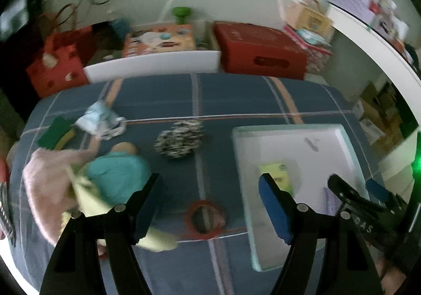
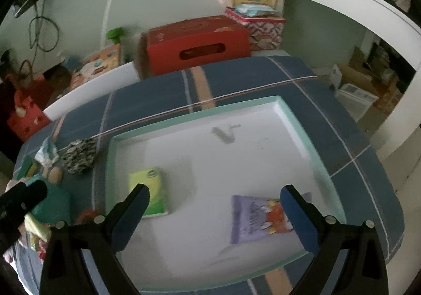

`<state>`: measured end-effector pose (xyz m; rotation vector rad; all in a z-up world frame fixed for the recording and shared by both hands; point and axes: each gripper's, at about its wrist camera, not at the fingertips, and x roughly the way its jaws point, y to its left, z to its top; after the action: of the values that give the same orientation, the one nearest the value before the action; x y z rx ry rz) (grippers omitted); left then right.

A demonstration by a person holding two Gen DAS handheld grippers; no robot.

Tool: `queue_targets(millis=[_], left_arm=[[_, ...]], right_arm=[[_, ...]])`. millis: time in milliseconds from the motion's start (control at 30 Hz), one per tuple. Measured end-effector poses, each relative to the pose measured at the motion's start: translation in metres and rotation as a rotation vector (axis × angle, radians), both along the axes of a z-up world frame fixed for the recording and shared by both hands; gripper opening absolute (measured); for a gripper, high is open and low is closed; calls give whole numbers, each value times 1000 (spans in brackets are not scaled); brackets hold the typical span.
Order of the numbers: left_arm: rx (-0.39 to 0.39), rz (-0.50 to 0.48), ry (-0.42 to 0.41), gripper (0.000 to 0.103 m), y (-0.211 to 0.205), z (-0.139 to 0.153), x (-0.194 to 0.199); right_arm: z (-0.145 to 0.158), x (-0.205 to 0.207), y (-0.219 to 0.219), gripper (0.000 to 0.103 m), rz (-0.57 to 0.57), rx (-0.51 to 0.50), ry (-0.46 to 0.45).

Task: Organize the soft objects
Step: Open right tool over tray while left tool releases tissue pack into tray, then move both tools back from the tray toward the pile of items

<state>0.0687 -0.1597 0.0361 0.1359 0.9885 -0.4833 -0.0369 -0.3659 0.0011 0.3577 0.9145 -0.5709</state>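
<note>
Left gripper and right gripper: jaws wide apart, both empty. Tray holds 2 packs, green and purple; doll lies left on bedspread.

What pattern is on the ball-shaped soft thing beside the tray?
Black-and-white speckled ball; clearest in the left wrist view.

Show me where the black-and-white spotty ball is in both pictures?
Left wrist view: the spotty ball sits mid-picture on the blue blanket, left of the white tray.
Right wrist view: the ball is at the left, just off the tray's left corner.
Shared landmark: the red box behind the bed.
</note>
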Motion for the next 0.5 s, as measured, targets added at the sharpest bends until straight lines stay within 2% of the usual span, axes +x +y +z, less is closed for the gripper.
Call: queue_targets(millis=[233, 500], left_arm=[[0, 178, -24, 76, 72, 12, 13], [6, 336, -21, 76, 142, 5, 10]], right_arm=[[4, 15, 44, 101, 142, 31, -24], [-2, 32, 99, 101, 306, 84, -28]])
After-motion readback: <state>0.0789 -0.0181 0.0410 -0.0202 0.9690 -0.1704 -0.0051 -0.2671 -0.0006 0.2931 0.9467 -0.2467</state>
